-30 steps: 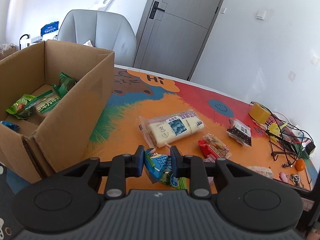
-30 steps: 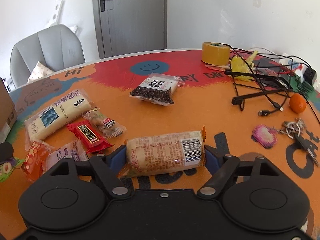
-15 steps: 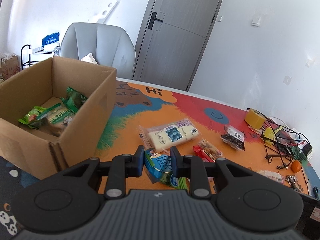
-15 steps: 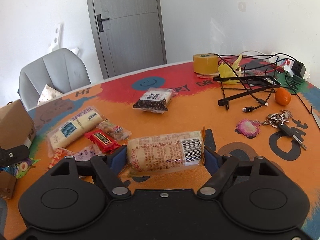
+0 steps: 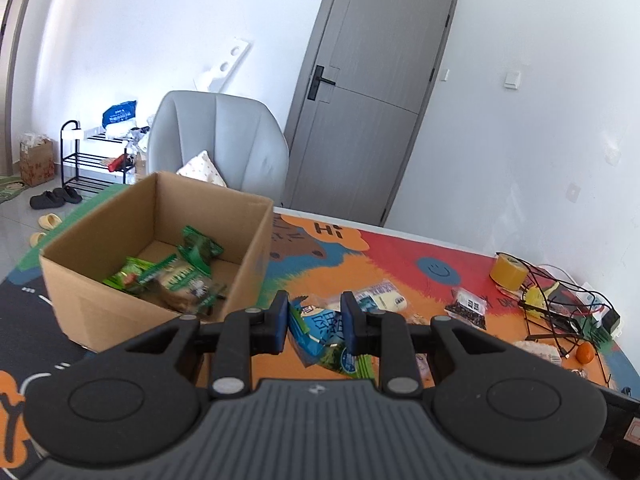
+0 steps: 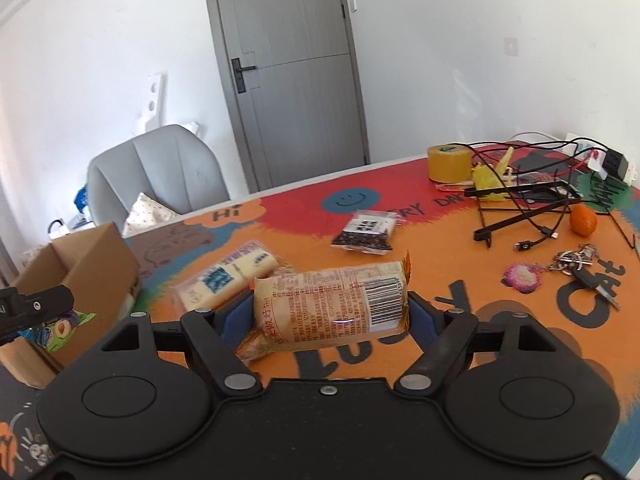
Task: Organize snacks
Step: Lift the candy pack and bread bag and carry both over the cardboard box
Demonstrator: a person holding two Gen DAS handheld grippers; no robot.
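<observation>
Above the colourful table (image 6: 460, 280), a long orange rice-cracker pack (image 6: 332, 304) is clamped lengthwise by the right hand-held gripper (image 6: 332, 316), clear of the surface. A small blue-green snack packet (image 5: 320, 330) is pinched by the left hand-held gripper (image 5: 314, 322), just beside the open cardboard box (image 5: 80, 300), where green packets (image 5: 172, 276) are already lying.
</observation>
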